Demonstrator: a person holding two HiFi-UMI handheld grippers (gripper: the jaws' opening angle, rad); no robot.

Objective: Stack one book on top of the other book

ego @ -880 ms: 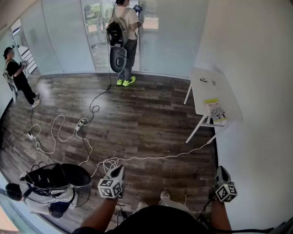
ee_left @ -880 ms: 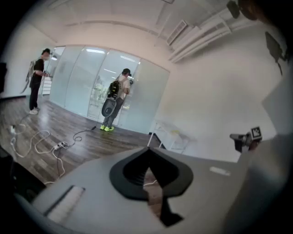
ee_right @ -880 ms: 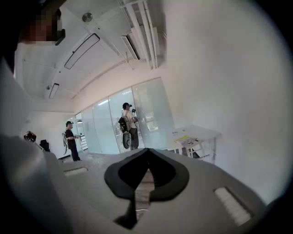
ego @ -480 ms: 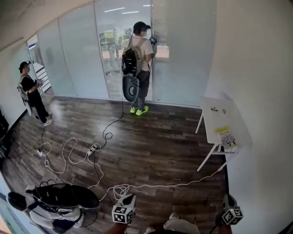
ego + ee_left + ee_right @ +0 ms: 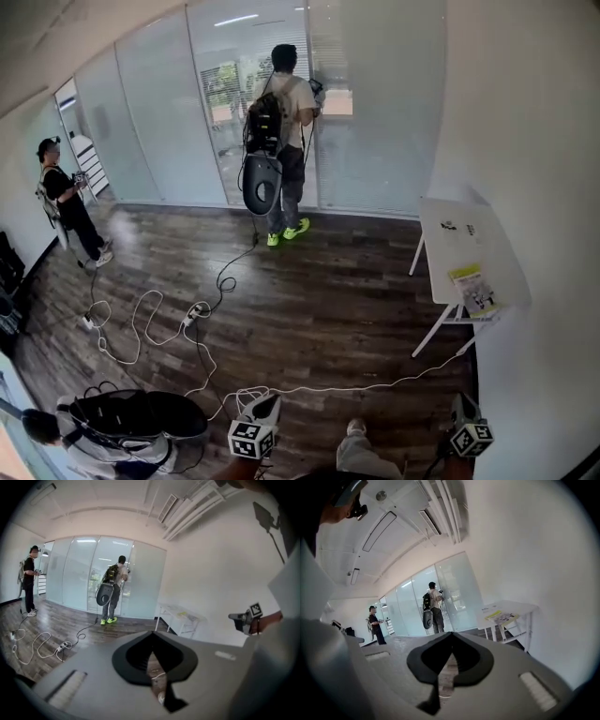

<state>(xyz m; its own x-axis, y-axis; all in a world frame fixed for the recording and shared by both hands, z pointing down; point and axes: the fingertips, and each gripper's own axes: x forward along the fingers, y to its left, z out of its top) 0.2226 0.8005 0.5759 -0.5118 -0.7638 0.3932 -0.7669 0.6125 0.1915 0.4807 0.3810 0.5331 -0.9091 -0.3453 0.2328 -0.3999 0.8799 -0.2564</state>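
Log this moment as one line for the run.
stage: stacking not begun | left gripper: shut, empty | right gripper: shut, empty | books: on white table, untouched

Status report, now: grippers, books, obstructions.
Left hand-held gripper shut, empty. Right hand-held gripper shut, empty. Book lies on white table, untouched, far off. White cable crosses the floor between.
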